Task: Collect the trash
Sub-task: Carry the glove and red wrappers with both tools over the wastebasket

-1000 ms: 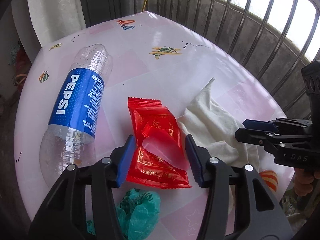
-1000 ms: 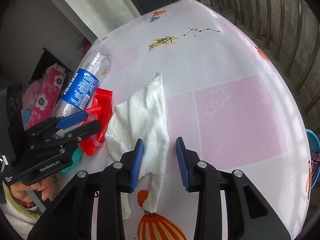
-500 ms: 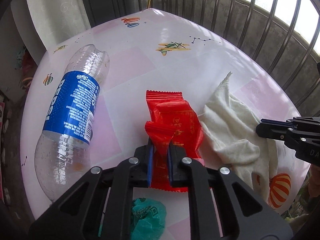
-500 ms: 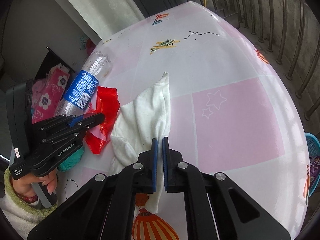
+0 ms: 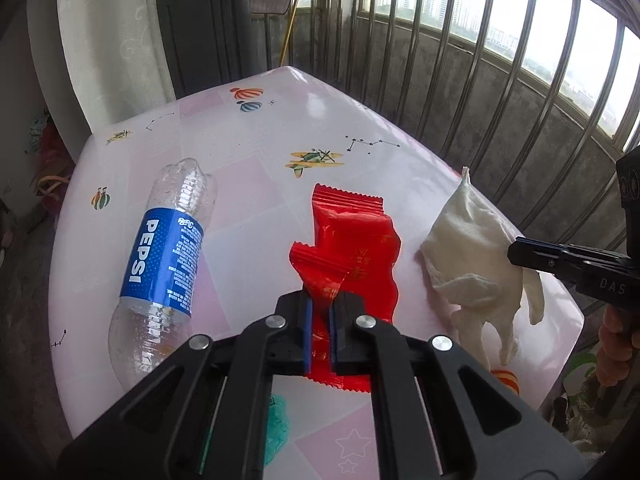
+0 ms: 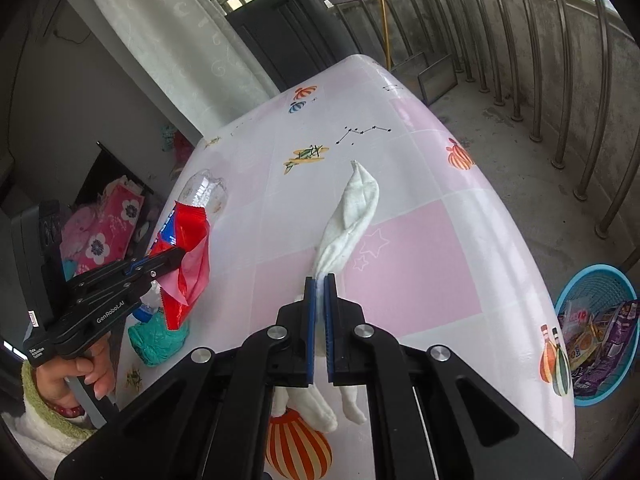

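My left gripper [image 5: 320, 320] is shut on a red snack wrapper [image 5: 352, 236], which hangs crumpled above the table; the right wrist view shows that gripper [image 6: 180, 254] and the wrapper [image 6: 188, 248] at the left. My right gripper [image 6: 319, 312] is shut on a white cloth [image 6: 352, 216] that trails from its pads onto the pink and white tabletop [image 6: 420, 272]. In the left wrist view the cloth [image 5: 472, 248] hangs from the right gripper [image 5: 516, 254]. An empty Pepsi bottle [image 5: 168, 256] lies on its side at the left. A crumpled teal bag [image 6: 160, 338] sits near the table's front edge.
A blue basket [image 6: 596, 336] holding several wrappers stands on the floor to the right of the table. Metal railing bars [image 5: 500, 72] run behind and to the right. A white curtain [image 5: 100, 40] and a dark cabinet [image 5: 208, 28] stand at the back.
Both grippers went from open to shut, the left on the red wrapper, the right on the white cloth. Both then rose, lifting the wrapper and pulling the cloth into a strip.
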Motion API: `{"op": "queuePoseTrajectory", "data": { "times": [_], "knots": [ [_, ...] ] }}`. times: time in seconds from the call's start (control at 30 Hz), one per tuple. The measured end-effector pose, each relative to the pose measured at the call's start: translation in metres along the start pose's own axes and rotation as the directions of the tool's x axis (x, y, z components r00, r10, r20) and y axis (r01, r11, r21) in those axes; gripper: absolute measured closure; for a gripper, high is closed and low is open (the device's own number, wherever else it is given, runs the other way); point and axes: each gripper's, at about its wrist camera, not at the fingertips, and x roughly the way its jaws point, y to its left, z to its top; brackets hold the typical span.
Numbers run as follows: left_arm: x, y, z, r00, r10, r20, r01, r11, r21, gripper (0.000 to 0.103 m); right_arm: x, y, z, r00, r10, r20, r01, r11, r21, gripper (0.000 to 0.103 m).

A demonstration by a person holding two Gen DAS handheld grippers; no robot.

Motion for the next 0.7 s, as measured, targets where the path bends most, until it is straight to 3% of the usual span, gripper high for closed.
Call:
{"op": "queuePoseTrajectory", "data": {
  "times": [0.2, 0.4, 0.53, 0.7],
  "knots": [
    [-0.028, -0.030, 0.021, 0.996, -0.065, 0.065, 0.062, 0.997, 0.047, 0.099, -0.049, -0.024, 0.004, 0.993, -0.037, 0.114, 0.031, 0.998, 0.049, 0.099],
    [-0.039, -0.090, 0.049, 0.976, -0.194, 0.103, 0.178, 0.973, 0.149, 0.099, -0.119, -0.070, -0.002, 0.958, -0.150, 0.242, 0.116, 0.982, 0.149, 0.099],
    [-0.030, -0.144, 0.065, 0.955, -0.287, 0.074, 0.264, 0.936, 0.231, 0.099, -0.164, -0.108, -0.018, 0.918, -0.263, 0.296, 0.196, 0.951, 0.238, 0.099],
    [0.004, -0.217, 0.073, 0.926, -0.377, -0.032, 0.370, 0.882, 0.291, 0.099, -0.186, -0.157, -0.040, 0.890, -0.364, 0.276, 0.263, 0.902, 0.343, 0.099]
  ]
}}
